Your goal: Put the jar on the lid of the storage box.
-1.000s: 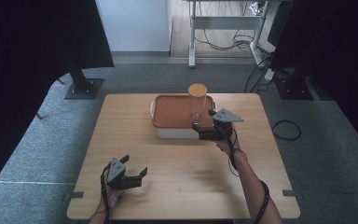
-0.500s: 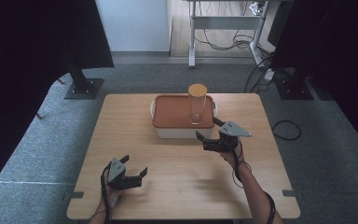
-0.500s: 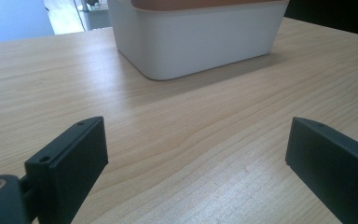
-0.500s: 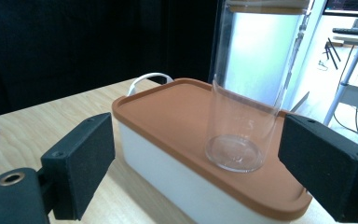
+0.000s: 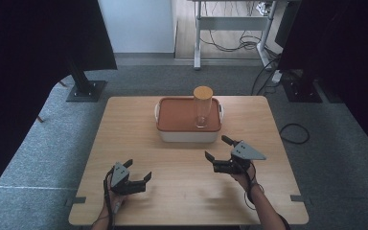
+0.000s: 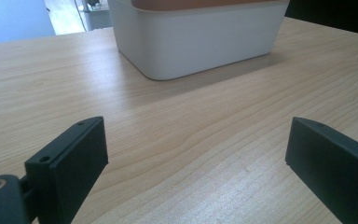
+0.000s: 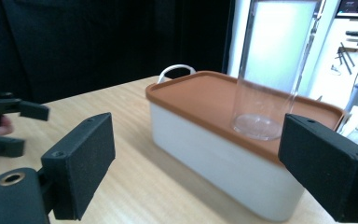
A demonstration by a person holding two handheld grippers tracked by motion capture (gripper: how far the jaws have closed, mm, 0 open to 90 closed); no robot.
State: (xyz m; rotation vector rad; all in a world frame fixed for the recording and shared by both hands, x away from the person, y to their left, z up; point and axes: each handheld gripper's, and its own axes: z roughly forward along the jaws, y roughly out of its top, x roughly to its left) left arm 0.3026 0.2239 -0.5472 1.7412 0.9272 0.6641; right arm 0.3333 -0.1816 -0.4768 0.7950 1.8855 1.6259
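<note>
jar: clear glass jar (image 5: 202, 107) with tan lid, upright on the orange lid of the white box (image 5: 188, 136), mid-table
right gripper (image 5: 218, 150): jaws apart, empty, just before the box
left gripper (image 5: 138, 171): jaws apart, empty, near table edge

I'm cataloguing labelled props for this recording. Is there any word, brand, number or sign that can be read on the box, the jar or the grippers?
None: no readable text on the white box, its orange lid, the clear jar, the left gripper or the right gripper.
</note>
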